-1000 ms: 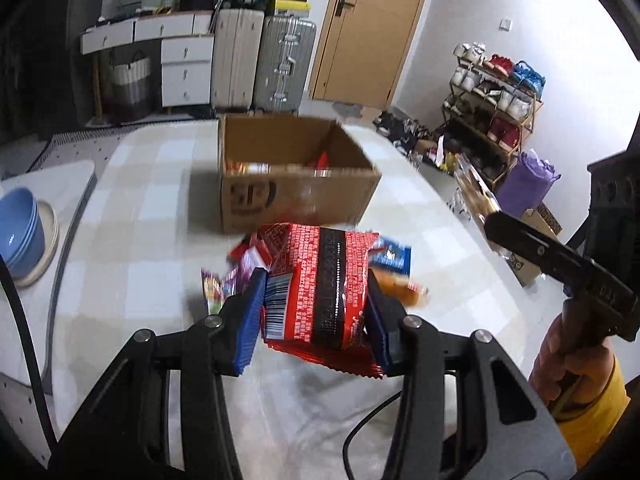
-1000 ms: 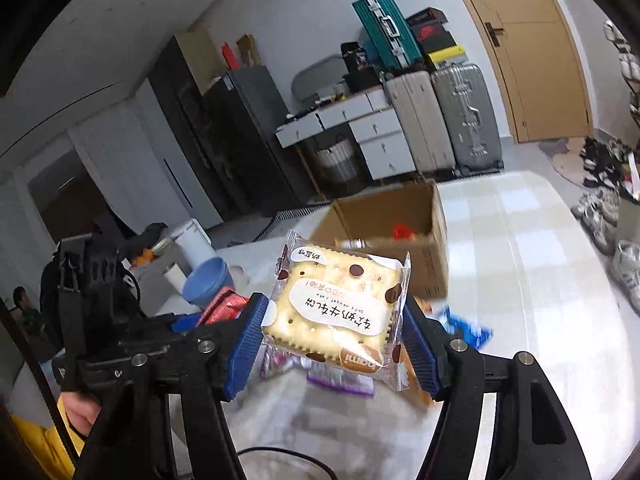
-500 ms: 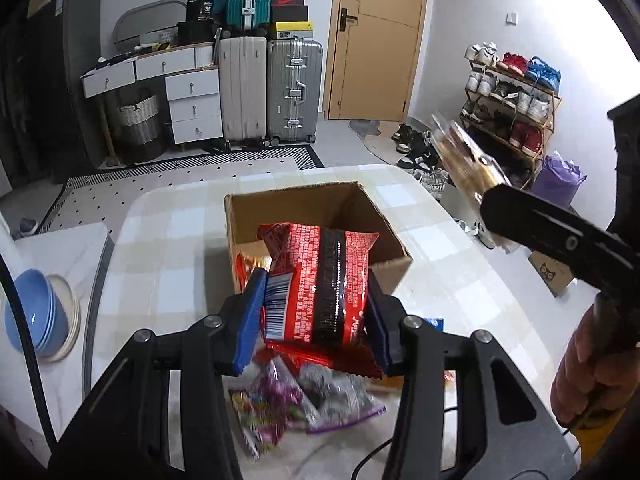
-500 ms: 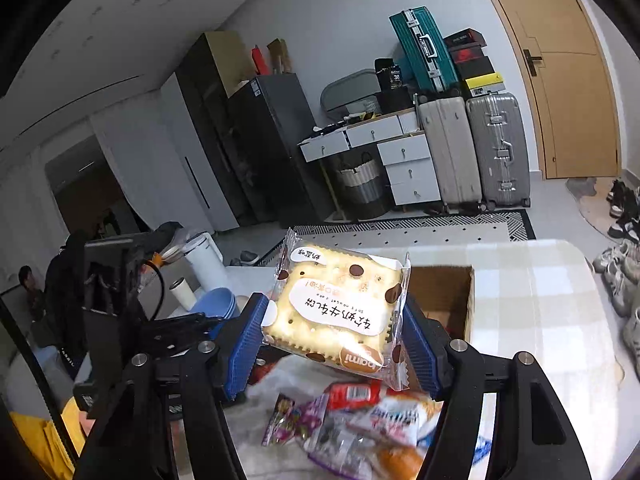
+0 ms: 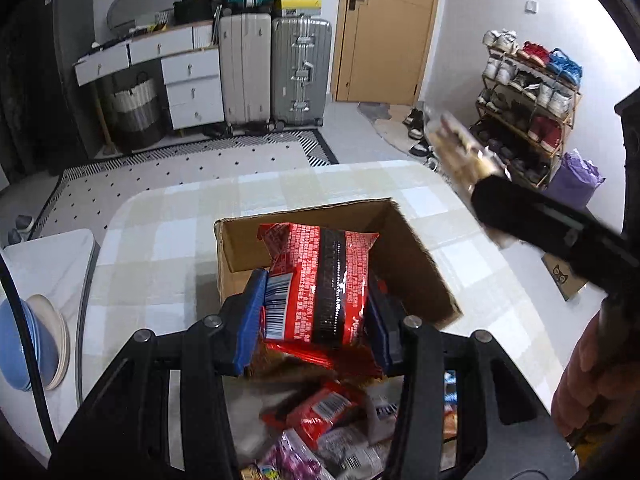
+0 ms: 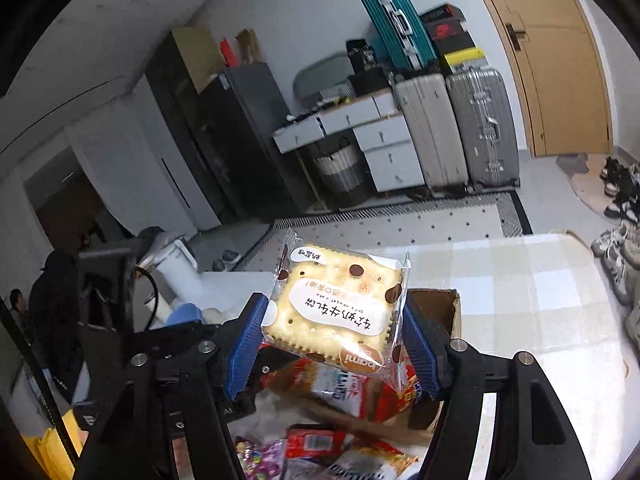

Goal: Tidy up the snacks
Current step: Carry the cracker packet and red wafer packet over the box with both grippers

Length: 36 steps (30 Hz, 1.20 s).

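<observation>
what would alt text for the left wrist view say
The left claw grips a red snack packet above an open cardboard box on a checked table, with more snacks piled below. At right, the blurred right claw holds a biscuit pack; suitcases, a door and a shoe rack stand behind.
</observation>
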Each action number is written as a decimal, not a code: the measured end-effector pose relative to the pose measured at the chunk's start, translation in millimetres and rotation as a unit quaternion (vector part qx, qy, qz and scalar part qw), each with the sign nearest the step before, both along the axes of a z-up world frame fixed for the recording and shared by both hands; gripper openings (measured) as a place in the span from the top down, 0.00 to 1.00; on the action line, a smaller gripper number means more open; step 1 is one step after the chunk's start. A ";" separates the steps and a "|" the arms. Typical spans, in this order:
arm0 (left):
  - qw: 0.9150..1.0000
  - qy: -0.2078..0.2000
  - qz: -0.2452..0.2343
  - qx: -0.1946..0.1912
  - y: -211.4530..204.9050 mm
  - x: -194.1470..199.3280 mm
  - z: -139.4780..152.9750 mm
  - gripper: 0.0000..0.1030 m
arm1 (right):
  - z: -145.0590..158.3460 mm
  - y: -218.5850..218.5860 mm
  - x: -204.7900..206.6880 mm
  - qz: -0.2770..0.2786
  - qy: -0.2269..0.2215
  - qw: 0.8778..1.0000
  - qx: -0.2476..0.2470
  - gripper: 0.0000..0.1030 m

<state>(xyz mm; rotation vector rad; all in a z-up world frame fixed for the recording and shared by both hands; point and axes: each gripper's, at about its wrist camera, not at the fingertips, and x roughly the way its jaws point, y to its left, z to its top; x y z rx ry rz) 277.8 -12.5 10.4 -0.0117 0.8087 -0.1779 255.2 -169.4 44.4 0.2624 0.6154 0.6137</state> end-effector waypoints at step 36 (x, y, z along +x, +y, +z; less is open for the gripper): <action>0.996 0.090 -0.009 0.022 -6.4 129.8 -129.2 0.57 | -94.0 26.3 81.3 -0.003 0.089 0.993 -0.080 0.35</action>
